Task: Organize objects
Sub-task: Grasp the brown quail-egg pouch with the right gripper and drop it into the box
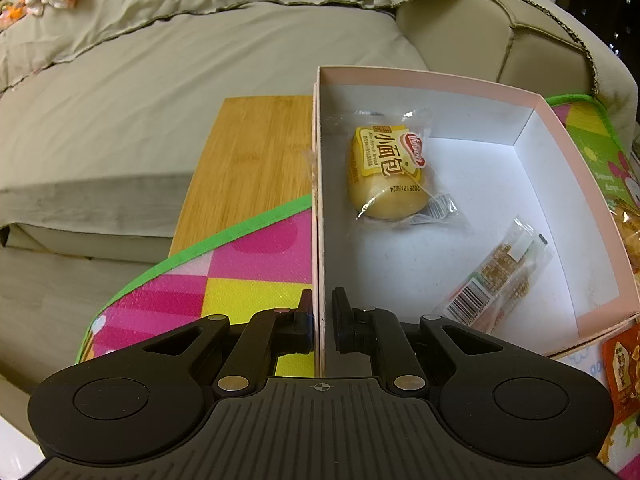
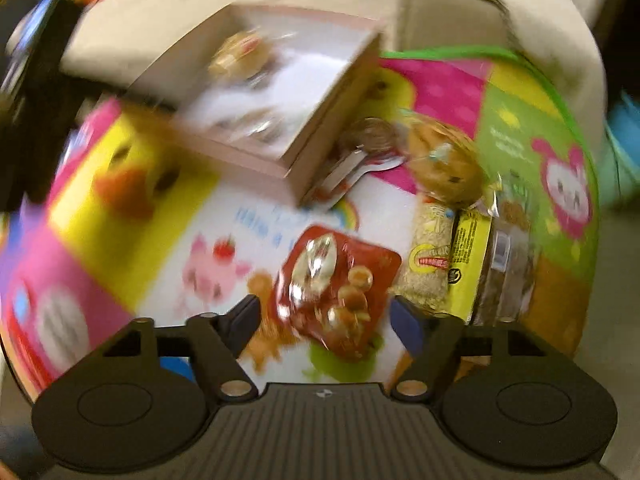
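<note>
My left gripper [image 1: 322, 322] straddles the box [image 1: 424, 76] wall. In the box lie a bread bun [image 1: 386, 172] and, nearer me, a snack bar [image 1: 494, 278]. Right of the box, the snack packet [image 2: 336, 292] lies between my right gripper's [image 2: 324, 320] fingers

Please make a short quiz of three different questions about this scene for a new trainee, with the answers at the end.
1. True or false: the left tool is closed on the near wall of the pink box.
2. How many snacks lie inside the box?
A. none
B. two
C. four
3. Fill in: the right tool is open above the ___ packet on the mat.

Key
1. True; one finger is inside the wall and one outside.
2. B: the bread and the bar.
3. Red.
</note>
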Action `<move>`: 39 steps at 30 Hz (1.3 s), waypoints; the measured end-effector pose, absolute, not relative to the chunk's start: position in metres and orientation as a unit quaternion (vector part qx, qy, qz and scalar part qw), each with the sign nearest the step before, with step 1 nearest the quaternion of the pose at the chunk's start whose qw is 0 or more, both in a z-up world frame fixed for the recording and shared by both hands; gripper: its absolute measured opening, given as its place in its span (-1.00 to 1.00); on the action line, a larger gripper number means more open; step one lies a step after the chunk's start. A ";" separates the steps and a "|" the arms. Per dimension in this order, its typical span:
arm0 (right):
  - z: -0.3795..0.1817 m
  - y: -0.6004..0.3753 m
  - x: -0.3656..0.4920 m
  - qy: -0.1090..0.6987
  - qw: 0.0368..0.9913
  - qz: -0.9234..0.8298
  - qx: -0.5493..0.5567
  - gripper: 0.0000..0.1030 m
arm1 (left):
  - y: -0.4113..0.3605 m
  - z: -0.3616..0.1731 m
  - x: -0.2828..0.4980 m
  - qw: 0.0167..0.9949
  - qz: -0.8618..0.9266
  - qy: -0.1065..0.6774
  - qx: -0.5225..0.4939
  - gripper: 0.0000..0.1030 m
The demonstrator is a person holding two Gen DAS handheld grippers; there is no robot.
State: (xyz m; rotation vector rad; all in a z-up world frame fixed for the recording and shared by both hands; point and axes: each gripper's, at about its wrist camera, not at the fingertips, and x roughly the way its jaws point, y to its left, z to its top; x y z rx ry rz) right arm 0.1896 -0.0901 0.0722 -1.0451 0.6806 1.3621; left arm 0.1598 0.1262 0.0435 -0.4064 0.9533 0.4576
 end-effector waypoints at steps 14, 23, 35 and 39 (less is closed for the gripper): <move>0.040 -0.066 0.176 0.384 0.694 0.447 -0.414 0.37 | 0.130 0.044 0.156 0.836 0.203 0.462 -0.216 -0.78; 0.098 -0.087 0.117 0.352 0.715 0.432 -0.422 0.37 | 0.135 0.044 0.152 0.836 0.176 0.467 -0.227 -0.76; 0.176 -0.033 0.048 0.299 0.743 0.452 -0.393 0.37 | 0.142 0.042 0.151 0.841 0.148 0.471 -0.222 -0.74; 0.178 0.001 0.033 0.269 0.749 0.456 -0.398 0.37 | 0.144 0.040 0.151 0.841 0.146 0.471 -0.223 -0.74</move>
